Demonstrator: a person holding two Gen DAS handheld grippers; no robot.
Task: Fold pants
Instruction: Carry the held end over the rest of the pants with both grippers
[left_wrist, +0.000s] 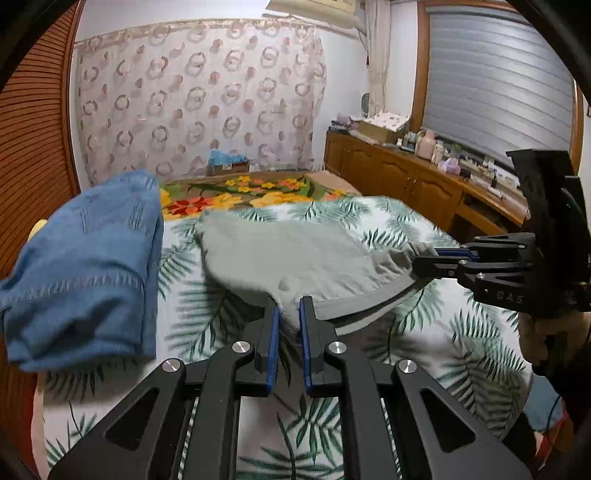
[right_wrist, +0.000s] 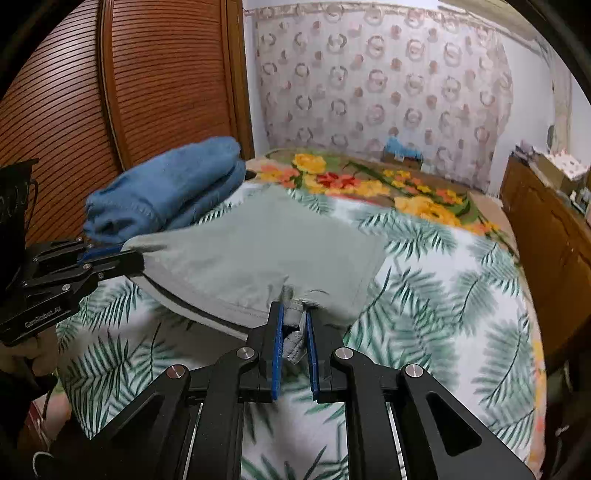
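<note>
Left wrist view
Left tool (left_wrist: 289, 314): it is pinching the near edge of the grey pants (left_wrist: 295, 254), at lower centre of the frame.
Right tool (left_wrist: 424, 263): it is pinching the waistband corner at the right side.
Grey pants: they are lying partly folded on the bed (left_wrist: 461, 332), in the centre.
Blue jeans (left_wrist: 85, 273): they are resting at the left.

Right wrist view
Right tool (right_wrist: 294, 317): it is gripping a bunched grey fabric piece, lower centre.
Left tool (right_wrist: 131, 254): it is holding the pants (right_wrist: 258, 240) edge at the left.
Blue jeans (right_wrist: 166, 184): they are lying in the upper left, just beside the pants.

Grey pants (right_wrist: 258, 243) between both tongs — right tongs (right_wrist: 294, 325), left tongs (right_wrist: 135, 258).
</note>
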